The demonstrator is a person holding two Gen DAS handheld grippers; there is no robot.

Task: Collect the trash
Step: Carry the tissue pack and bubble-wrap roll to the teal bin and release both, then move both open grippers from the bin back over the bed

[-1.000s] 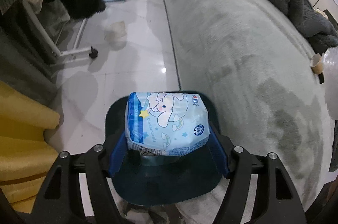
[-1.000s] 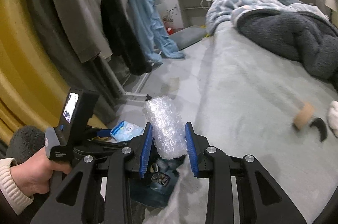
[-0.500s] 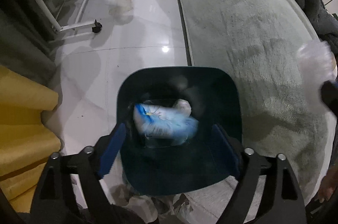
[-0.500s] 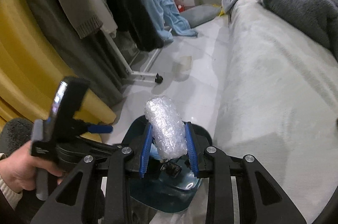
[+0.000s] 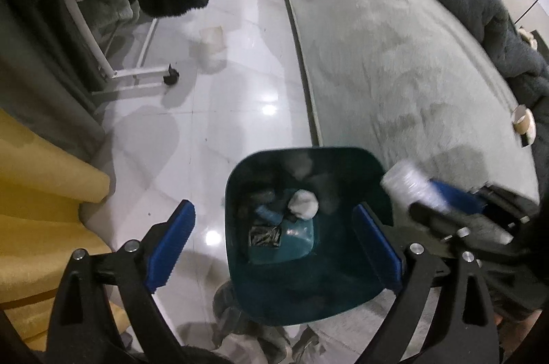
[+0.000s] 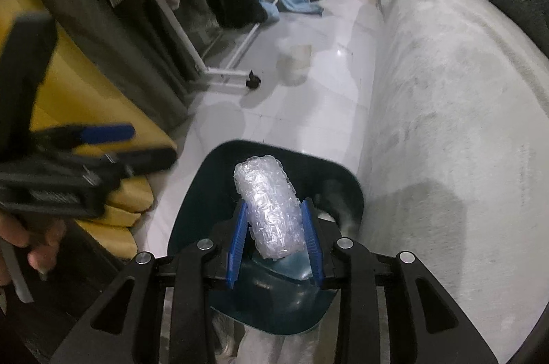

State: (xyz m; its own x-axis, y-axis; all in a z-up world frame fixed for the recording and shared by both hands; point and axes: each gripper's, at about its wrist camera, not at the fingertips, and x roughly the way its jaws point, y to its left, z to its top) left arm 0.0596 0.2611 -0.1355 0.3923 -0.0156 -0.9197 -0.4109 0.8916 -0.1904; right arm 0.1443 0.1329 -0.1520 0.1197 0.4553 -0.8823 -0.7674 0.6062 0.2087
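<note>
A dark teal waste bin (image 5: 343, 302) stands on the glossy white tile floor (image 5: 240, 89), just beside the edge of a bed covered in a grey-green plush blanket (image 5: 394, 55). The left gripper (image 5: 274, 237) points steeply down over the bin's mouth; its jaws have just been opening and now stand spread wide, one blue pad (image 5: 170, 247) over the floor on the left and the other over the bin's interior, with nothing between them. Down in the bin lie a crumpled white wad (image 5: 303, 204), a blue scrap and some darker bits (too dim to name). The right gripper (image 6: 274, 237) pinches a roll of bubble wrap (image 6: 267, 209) between its blue pads, the roll standing up and forward out of the jaws directly above the bin opening (image 6: 192, 192); in the left wrist view the same roll (image 5: 408, 185) shows blurred over the bin's right rim. On the bed, well apart from the bin, a cardboard tube (image 5: 523, 120) lies near a dark grey fleece blanket (image 5: 497, 17). A white clothes rack with a black caster (image 5: 170, 77) stands on the floor, garments hanging above it, and a yellow curtain (image 5: 41, 192) falls at the left. In the right wrist view a hand (image 6: 31, 240) holds the left tool's handle.
</note>
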